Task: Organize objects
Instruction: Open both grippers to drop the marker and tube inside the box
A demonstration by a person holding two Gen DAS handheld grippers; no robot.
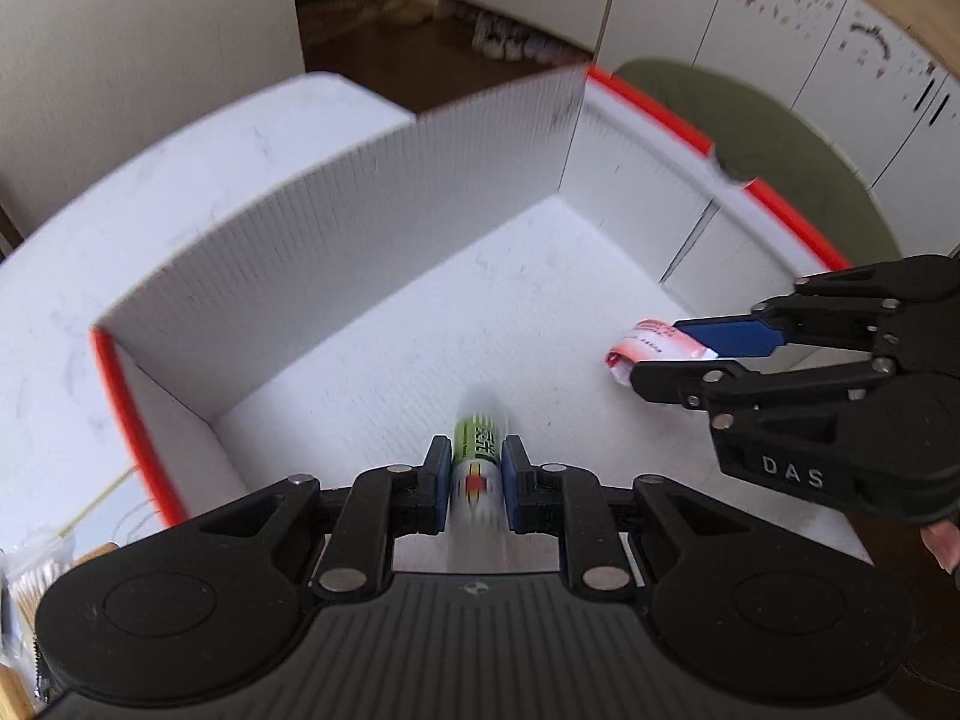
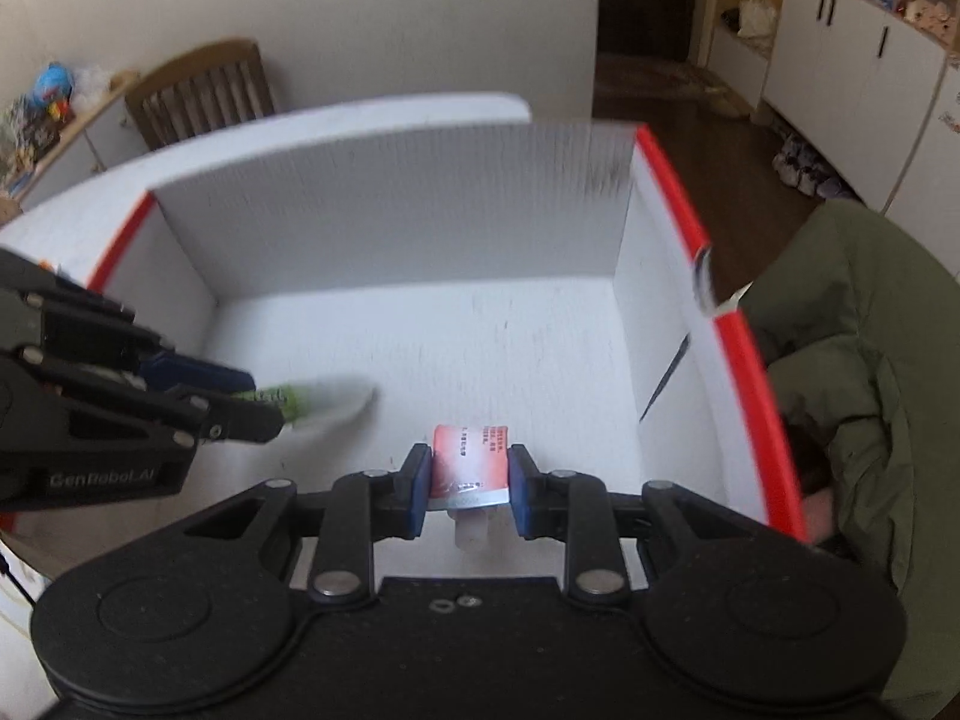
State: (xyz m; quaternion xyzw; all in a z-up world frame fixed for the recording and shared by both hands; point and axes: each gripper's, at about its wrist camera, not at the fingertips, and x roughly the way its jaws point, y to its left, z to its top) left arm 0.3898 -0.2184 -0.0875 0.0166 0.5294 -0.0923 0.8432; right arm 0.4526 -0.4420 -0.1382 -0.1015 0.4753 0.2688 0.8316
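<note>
Box (image 1: 336,192), white corrugated w/ red rim, sits on white table (image 1: 180,138); both grippers over its interior, pointing steeply down. Box floor bare apart from held items.

L gripper (image 1: 475,483): jaws clamped on green/white tube (image 1: 477,450), blue pads pressing both sides. Tube lies lengthwise along fingers, tip fwd, blurred; red cross mark on label. From right wrist view same tube (image 2: 312,399) sticks out past L gripper (image 2: 264,402), over left part of box floor. Cannot tell if tip touches floor.

R gripper (image 2: 469,483): jaws closed on red/white tube (image 2: 471,459), rolled or folded, white cap end toward camera. From left wrist view R gripper (image 1: 654,354) holds it (image 1: 645,339) near box's right wall, low over floor; contact w/ floor not clear.

The two tubes well apart, L one nearer left wall, R one nearer right wall.

Surroundings: green coat (image 2: 858,324) just beside box's right side; wooden chair (image 2: 204,90) beyond table; white cabinets (image 1: 780,48) at back; cotton swabs (image 1: 36,582) at lower left, outside box
</note>
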